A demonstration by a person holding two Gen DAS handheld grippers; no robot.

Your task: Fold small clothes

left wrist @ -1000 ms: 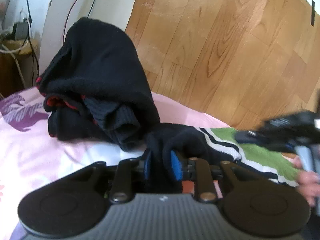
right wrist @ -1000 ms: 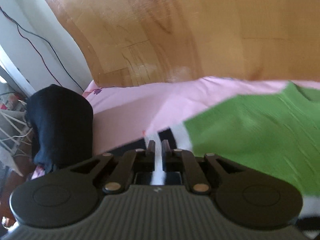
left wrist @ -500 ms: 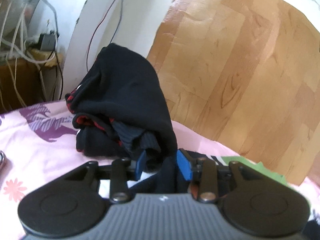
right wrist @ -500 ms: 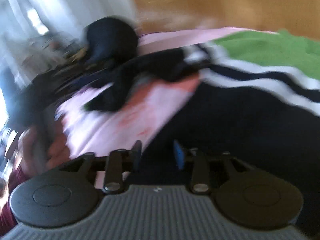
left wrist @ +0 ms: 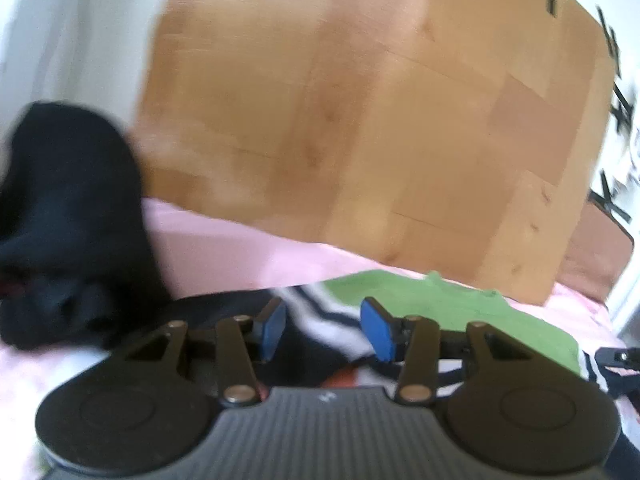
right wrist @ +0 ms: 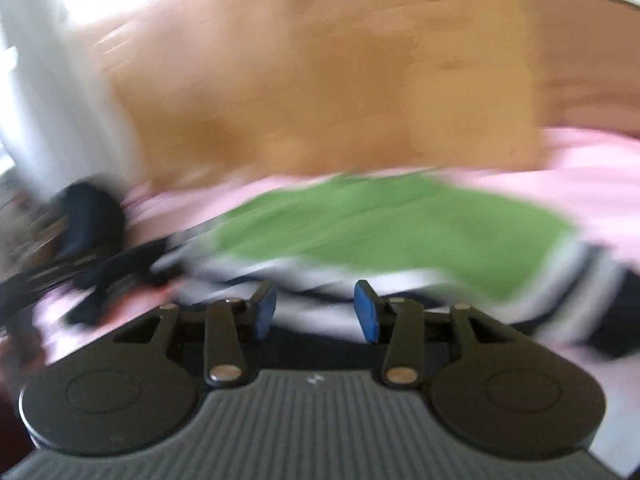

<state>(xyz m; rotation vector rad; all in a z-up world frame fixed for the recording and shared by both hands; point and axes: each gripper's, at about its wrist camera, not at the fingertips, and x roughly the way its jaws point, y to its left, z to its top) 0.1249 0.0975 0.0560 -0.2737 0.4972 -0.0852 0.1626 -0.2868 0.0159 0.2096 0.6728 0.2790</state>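
Observation:
A small garment with a green panel (left wrist: 420, 300), white and dark stripes and a dark part lies spread on the pink sheet (left wrist: 224, 252). My left gripper (left wrist: 322, 308) hovers just over its striped edge. Its jaws are opening, and the blue pads (left wrist: 272, 328) press on nothing. In the blurred right wrist view the same garment (right wrist: 380, 232) stretches across the middle. My right gripper (right wrist: 314, 292) stands open above its striped band, holding nothing.
A heap of black clothes (left wrist: 68, 220) sits on the bed at the left, seen small and blurred in the right wrist view (right wrist: 92, 220). Beyond the bed's edge lies wooden floor (left wrist: 360, 120). A white wall (left wrist: 60, 40) stands at the far left.
Both grippers have let go of the cloth they pinched and now stand open. Both views have swung to the right, so the black heap has slid to the left edge.

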